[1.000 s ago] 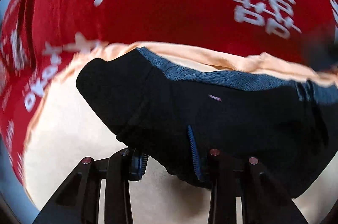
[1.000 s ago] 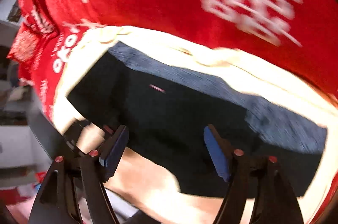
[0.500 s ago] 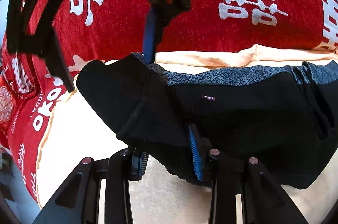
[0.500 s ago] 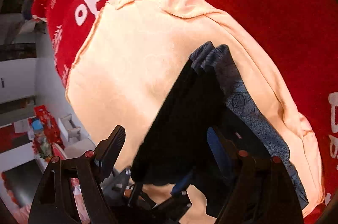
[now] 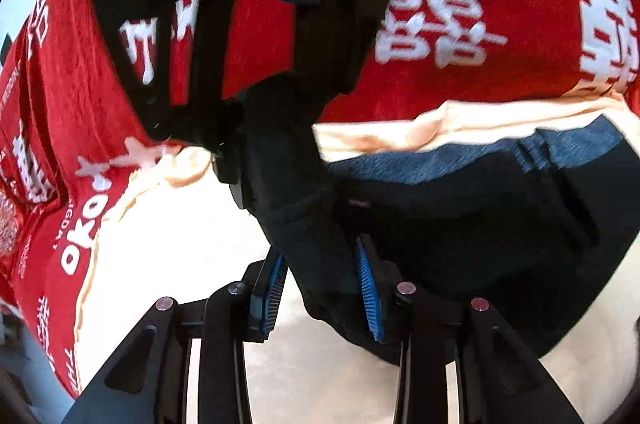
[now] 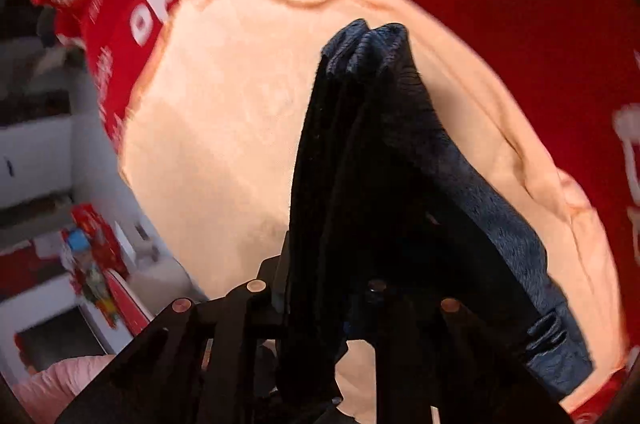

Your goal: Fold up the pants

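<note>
I had the left claw (image 5: 320, 288) clenched on a bunched fold of the black pants (image 5: 480, 220), which lay on the peach sheet (image 5: 180, 224) over the red blanket (image 5: 460, 92). My right claw (image 6: 320, 300) gripped the pants' lifted edge near the sheet's far edge.
</note>
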`<state>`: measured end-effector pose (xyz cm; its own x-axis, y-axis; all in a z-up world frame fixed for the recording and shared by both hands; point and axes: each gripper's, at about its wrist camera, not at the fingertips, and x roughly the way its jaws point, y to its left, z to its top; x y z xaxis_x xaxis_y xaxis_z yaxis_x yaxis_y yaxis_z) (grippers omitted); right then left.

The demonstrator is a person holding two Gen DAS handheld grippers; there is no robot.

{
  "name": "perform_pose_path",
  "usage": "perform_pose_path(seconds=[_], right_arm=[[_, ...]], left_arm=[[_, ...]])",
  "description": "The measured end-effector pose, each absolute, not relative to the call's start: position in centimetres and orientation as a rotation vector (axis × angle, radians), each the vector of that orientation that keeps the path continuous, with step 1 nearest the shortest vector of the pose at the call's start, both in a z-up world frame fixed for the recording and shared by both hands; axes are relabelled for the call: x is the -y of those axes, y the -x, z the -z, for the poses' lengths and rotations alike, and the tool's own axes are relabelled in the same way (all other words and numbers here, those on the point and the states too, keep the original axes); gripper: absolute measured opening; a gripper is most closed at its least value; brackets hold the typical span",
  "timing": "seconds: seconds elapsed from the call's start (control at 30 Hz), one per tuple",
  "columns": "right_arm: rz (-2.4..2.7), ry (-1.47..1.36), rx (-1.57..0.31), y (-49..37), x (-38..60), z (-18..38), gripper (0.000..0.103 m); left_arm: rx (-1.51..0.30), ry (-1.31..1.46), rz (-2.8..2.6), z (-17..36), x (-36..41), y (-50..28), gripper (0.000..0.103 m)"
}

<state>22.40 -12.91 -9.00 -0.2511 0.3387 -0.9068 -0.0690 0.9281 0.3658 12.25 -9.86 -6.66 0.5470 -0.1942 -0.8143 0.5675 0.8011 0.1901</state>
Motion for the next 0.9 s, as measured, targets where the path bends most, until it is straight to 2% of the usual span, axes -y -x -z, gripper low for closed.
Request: perform_pose_path(seconds=[0.27, 0.53, 0.7, 0.9], right_arm=[[-0.372, -0.531, -1.496, -14.5, 24.6, 1.4, 0.018], [-0.258, -0.750, -1.264, -3.1, 37.4, -2.4, 0.018], [-0.169, -0.842, -1.219, 3.1, 45.2, -1.6, 0.018], [-0.073, -0.975, -1.219, 7.9, 50.5, 4.1, 0.018]], left_arm=[[-0.820, -0.477, 0.608, 1.5, 15.6, -8.1, 0.036], [-0.782, -0.551, 0.785, -1.5, 25.7, -1.1, 0.036], [-0.788, -0.643, 0.871, 0.2, 32.8, 3.9, 0.036], [-0.862, -0.741, 0.927, 5.1, 37.3, 7.5, 0.036]])
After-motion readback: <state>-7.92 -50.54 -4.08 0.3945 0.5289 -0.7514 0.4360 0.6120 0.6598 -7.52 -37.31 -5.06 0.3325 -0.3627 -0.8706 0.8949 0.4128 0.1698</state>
